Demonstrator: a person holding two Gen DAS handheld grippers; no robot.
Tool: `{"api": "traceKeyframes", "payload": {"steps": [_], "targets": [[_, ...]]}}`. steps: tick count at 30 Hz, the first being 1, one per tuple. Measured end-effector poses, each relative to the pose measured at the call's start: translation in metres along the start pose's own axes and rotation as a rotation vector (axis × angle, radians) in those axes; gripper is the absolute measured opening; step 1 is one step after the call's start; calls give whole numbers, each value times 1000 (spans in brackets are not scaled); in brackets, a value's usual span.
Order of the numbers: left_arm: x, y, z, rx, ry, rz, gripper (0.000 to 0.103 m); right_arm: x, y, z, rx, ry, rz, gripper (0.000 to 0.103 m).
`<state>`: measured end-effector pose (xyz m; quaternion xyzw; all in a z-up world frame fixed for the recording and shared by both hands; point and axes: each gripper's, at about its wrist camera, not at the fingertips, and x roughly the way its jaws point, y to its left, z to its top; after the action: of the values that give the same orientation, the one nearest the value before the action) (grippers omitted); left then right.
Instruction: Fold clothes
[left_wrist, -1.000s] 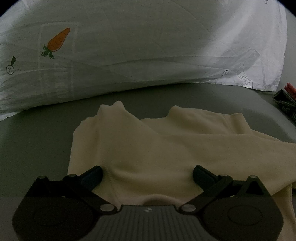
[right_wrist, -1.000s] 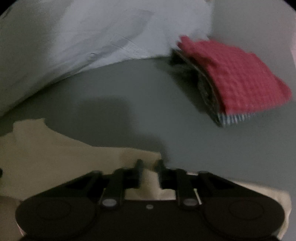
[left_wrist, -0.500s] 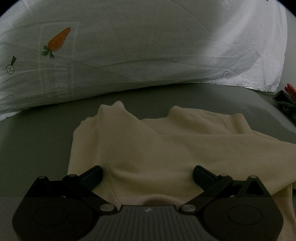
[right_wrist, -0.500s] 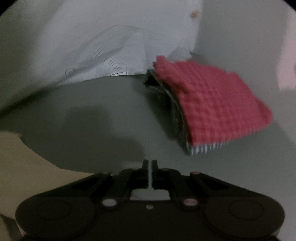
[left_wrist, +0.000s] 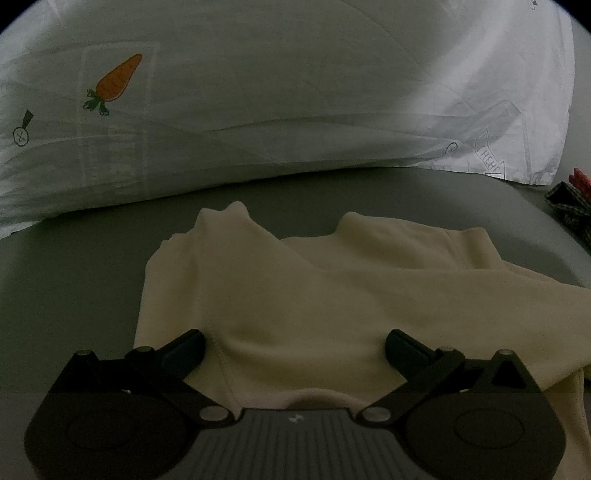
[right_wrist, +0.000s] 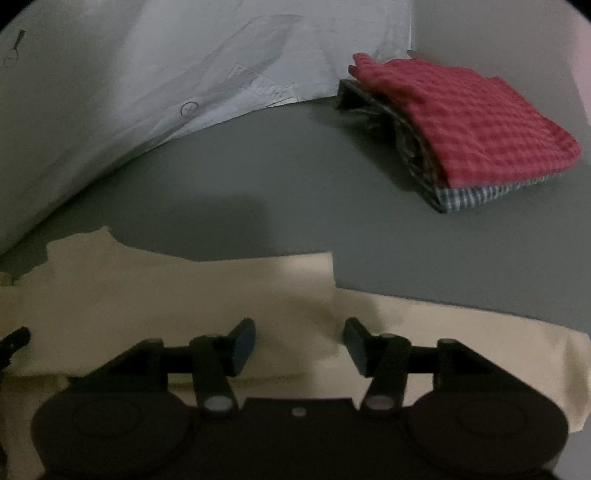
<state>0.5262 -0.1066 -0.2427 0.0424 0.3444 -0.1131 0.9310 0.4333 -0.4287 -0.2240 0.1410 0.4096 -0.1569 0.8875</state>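
You are holding both grippers low over a cream top (left_wrist: 325, 295) that is lying flat on the gray bed (left_wrist: 66, 280).

Your left gripper (left_wrist: 295, 350) is sitting right on the top. Its jaws are standing wide apart with nothing between them but flat cloth. The top is spreading out straight ahead of those jaws, and its long way is running from left to right across the view. A sleeve is reaching off to the right side.

Your right gripper (right_wrist: 299, 343) is hanging over the right end of the same top (right_wrist: 184, 295). Its jaws are standing partly apart and are gripping nothing. The edge of the cloth is lying just ahead of them, and bare bed is beginning right past it.

So the right gripper is the nearer one to that outer edge and sleeve. I am guessing it should pinch there and bring the cloth back toward the left.

A folded red cloth pile (right_wrist: 472, 118) is resting well apart, near the white pillow (left_wrist: 295, 92).
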Motion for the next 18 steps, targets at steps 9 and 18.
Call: {"api": "traceKeyframes", "payload": {"steps": [9, 18], "targets": [[-6, 5, 11, -52, 66, 9, 103, -11, 10, 22, -7, -69, -47, 3], [-155, 111, 7, -576, -35, 17, 103, -146, 98, 65, -366, -436, 250, 3]]}}
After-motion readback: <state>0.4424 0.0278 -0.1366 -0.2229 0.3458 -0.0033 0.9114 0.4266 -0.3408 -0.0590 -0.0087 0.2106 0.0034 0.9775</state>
